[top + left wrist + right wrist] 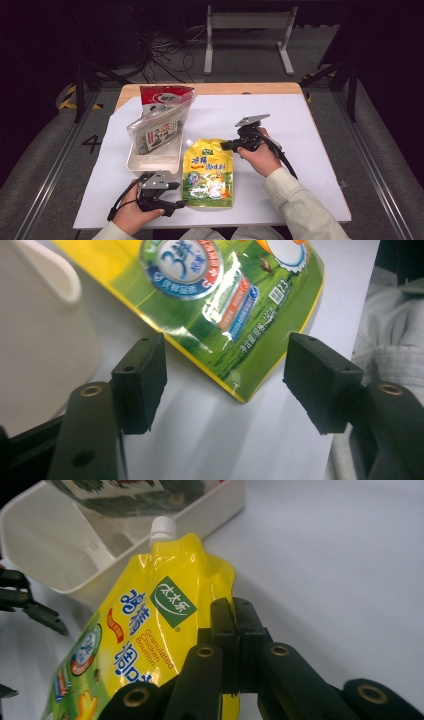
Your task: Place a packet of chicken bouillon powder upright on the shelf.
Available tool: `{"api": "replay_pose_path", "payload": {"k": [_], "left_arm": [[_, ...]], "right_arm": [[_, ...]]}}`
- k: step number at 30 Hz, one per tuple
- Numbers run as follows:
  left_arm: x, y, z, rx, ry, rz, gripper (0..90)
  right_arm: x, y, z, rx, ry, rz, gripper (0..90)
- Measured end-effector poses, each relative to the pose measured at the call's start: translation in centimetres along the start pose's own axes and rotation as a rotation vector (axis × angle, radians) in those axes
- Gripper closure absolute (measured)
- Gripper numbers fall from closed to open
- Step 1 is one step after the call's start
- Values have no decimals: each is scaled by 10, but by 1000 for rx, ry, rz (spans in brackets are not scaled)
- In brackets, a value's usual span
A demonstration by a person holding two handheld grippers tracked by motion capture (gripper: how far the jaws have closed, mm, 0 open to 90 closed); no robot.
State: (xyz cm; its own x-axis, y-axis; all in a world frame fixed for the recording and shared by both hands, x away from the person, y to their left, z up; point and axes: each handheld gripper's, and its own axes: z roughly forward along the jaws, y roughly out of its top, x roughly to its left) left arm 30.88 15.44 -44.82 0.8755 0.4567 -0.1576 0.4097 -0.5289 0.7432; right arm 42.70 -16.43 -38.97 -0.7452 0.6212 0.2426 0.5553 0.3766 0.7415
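Note:
A yellow spouted pouch of chicken seasoning (207, 175) (210, 300) (145, 625) lies on the white sheet, its white cap (163, 527) pointing at the tub. My right gripper (224, 146) (234, 607) is shut on the pouch's upper right edge, just below the spout shoulder. At the near left, my left gripper (177, 195) (225, 385) stands open. The pouch's lower left corner lies between its jaws, and neither pad touches it.
A white plastic tub (152, 162) (50, 545) (40, 340) stands left of the pouch. A clear bag of dark-printed packets (155, 132) and a red-topped bag (165, 97) lean in it. The sheet (280, 120) covers most of the wooden table (210, 89); a sleeve lies at the near right.

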Motion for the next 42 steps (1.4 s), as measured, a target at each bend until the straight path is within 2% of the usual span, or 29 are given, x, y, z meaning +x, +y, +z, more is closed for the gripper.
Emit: {"api": "replay_pose_path", "payload": {"k": [6,11,20,24,26,31,36,39,42], "left_arm": [[-2,6,-3,-48,7,10,276],[-6,11,-4,-76,10,26,253],[-5,13,-3,-89,13,28,244],[-5,14,-4,-99,15,27,240],[-6,16,-5,-115,20,31,233],[-7,19,-6,-140,28,50,214],[-6,22,-8,-175,45,54,190],[-5,24,-8,-196,33,42,193],[-6,28,-9,-225,54,56,174]], "right_arm": [[13,3,-28,-74,9,-48,895],[28,6,-47,-130,20,-111,898],[51,8,-75,-204,68,-203,899],[58,9,-80,-215,80,-232,899],[67,10,-87,-225,91,-271,900],[78,12,-93,-226,120,-325,900],[81,13,-97,-237,142,-343,899],[84,14,-100,-246,151,-353,900],[87,15,-103,-253,167,-363,899]]}}
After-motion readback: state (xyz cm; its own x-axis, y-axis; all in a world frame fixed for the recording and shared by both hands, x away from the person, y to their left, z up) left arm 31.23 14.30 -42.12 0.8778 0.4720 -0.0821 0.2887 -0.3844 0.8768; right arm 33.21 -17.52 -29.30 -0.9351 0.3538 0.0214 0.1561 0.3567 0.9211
